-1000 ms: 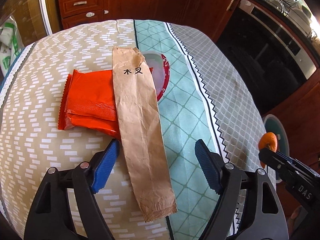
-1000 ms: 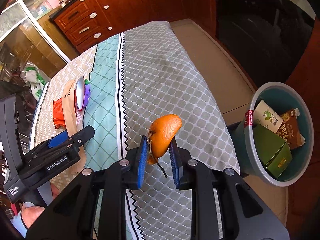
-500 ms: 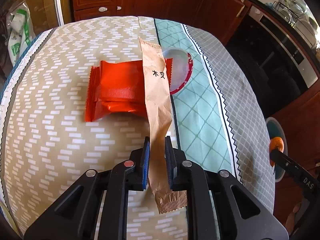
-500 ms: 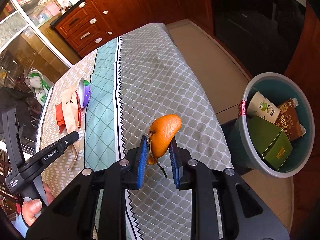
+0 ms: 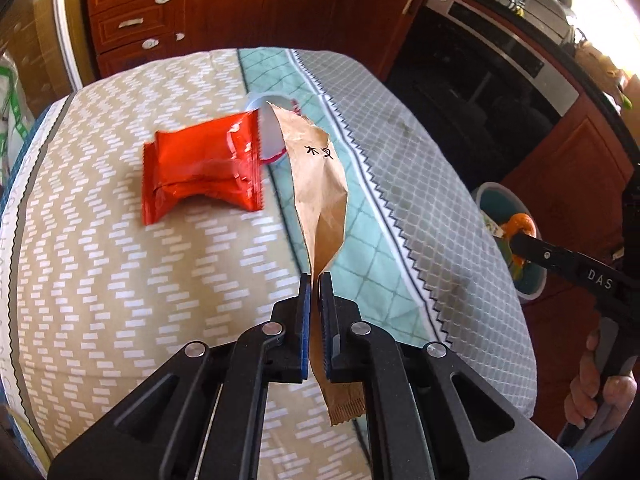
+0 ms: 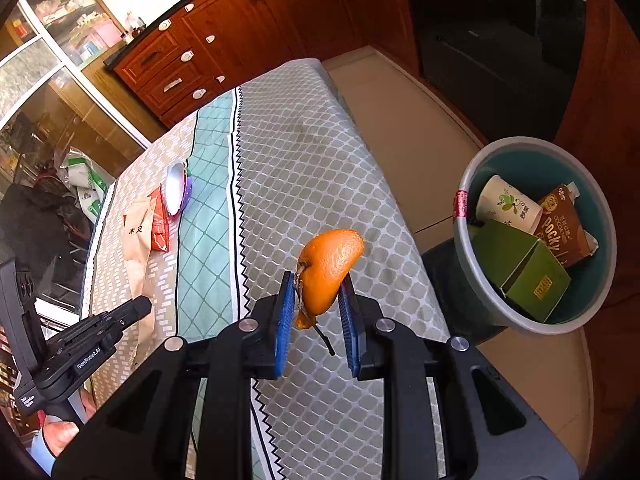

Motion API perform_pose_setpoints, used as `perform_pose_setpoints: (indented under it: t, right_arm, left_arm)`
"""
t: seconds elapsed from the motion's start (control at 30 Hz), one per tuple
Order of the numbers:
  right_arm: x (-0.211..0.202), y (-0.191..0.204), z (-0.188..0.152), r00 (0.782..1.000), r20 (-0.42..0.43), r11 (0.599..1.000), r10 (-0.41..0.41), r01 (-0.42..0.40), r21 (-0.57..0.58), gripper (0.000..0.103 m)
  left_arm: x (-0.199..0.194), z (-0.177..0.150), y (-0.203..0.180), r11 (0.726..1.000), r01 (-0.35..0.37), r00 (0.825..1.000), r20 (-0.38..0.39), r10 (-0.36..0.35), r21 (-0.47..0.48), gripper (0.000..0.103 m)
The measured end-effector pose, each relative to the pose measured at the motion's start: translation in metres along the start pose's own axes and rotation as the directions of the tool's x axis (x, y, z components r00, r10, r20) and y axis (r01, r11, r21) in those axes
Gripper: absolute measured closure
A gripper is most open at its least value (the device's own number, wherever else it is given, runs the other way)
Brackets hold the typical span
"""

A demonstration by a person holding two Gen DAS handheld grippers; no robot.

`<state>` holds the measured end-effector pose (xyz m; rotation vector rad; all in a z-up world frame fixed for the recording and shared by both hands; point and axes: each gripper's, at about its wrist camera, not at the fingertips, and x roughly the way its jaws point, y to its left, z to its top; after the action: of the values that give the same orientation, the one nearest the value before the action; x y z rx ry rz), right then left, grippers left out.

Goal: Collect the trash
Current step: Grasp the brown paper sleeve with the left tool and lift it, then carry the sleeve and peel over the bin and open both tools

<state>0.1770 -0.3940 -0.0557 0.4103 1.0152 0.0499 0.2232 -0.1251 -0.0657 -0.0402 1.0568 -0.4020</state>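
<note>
My left gripper is shut on a long brown paper sleeve and holds it lifted off the table; the sleeve also shows in the right wrist view. A red snack wrapper lies flat on the cloth to its left, with a round foil lid behind it. My right gripper is shut on an orange peel, held above the table's right edge. The grey trash bin stands on the floor to the right, holding a paper cup, a green box and a Pocky box.
The table has a patterned cloth in beige, teal and grey. Wooden cabinets stand behind it and a dark oven to the right. Bags and clutter lie by the glass door at left.
My left gripper closed on the paper sleeve and raised it off the red wrapper. My right gripper carried the orange peel slightly nearer the bin.
</note>
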Motion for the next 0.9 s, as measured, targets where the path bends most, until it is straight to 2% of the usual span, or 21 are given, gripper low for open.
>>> perform_pose_setpoints:
  t: [0.17, 0.3, 0.4, 0.5, 0.63, 0.9]
  right_arm:
    - [-0.035, -0.042, 0.014, 0.997, 0.067, 0.997, -0.042, 0.038, 0.061, 0.082]
    - [-0.067, -0.091, 0.028, 0.987, 0.114, 0.986, -0.116, 0.101, 0.133, 0.082]
    - [-0.086, -0.124, 0.034, 0.978, 0.133, 0.974, -0.159, 0.134, 0.184, 0.082]
    - [-0.094, -0.153, 0.037, 0.975, 0.128, 0.961, -0.182, 0.149, 0.233, 0.082]
    - [-0.092, -0.182, 0.039, 0.976, 0.101, 0.948, -0.191, 0.157, 0.275, 0.082]
    - [-0.069, -0.215, 0.042, 0.983, 0.037, 0.931, -0.181, 0.159, 0.327, 0.081]
  left_arm:
    - [-0.001, 0.024, -0.054, 0.989, 0.077, 0.997, -0.001, -0.078, 0.125, 0.098]
    - [0.008, 0.045, -0.115, 0.955, 0.149, 0.989, -0.016, -0.15, 0.256, 0.098]
    - [0.018, 0.053, -0.157, 0.925, 0.209, 0.978, -0.045, -0.206, 0.318, 0.098]
    - [0.035, 0.061, -0.198, 0.895, 0.269, 0.963, -0.09, -0.254, 0.357, 0.098]
    - [0.061, 0.065, -0.241, 0.869, 0.313, 0.95, -0.144, -0.278, 0.384, 0.097]
    - [0.114, 0.069, -0.298, 0.852, 0.34, 0.937, -0.225, -0.269, 0.399, 0.097]
